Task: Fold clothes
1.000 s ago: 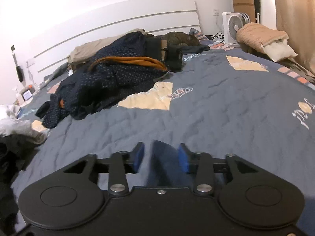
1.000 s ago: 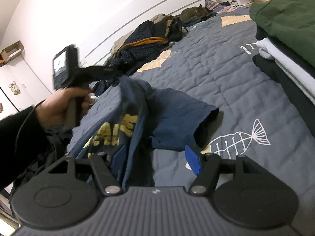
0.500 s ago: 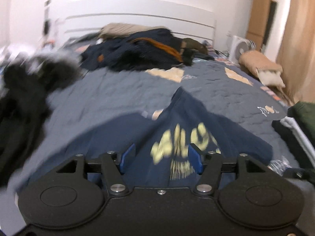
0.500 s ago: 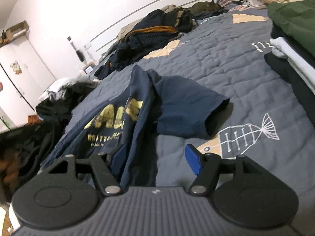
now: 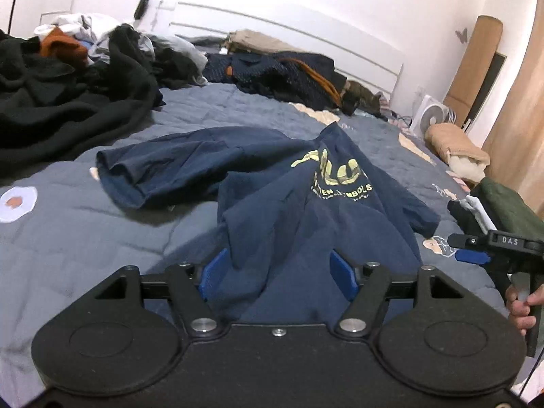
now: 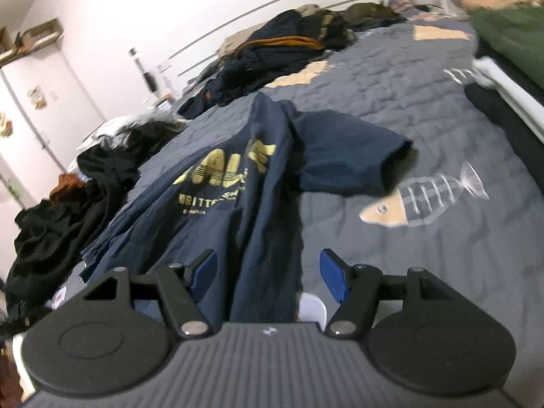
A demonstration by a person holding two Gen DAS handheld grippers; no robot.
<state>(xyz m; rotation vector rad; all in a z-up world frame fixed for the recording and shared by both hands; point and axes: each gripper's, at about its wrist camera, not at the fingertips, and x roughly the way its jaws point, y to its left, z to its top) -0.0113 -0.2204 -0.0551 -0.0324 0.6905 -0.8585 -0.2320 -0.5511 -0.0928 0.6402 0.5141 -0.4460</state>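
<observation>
Left tool (image 5: 278,273) low over the bed (image 5: 102,238), its jaws opening, blue pads either side of a bunched fold of the navy T-shirt (image 5: 272,183) without pressing it. Right tool (image 6: 268,270) stands wide too, shirt hem lying between its pads, the left pad touching cloth, the right one clear. The shirt lies crumpled, yellow lettering up, mid-bed. A hand (image 5: 522,306) grips the right tool's handle.

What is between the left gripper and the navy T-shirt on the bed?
Nothing visible. The navy T-shirt hem already lies between the left gripper, whose jaws are opening. The black clothes pile and folded stack sit off to the sides.
</observation>
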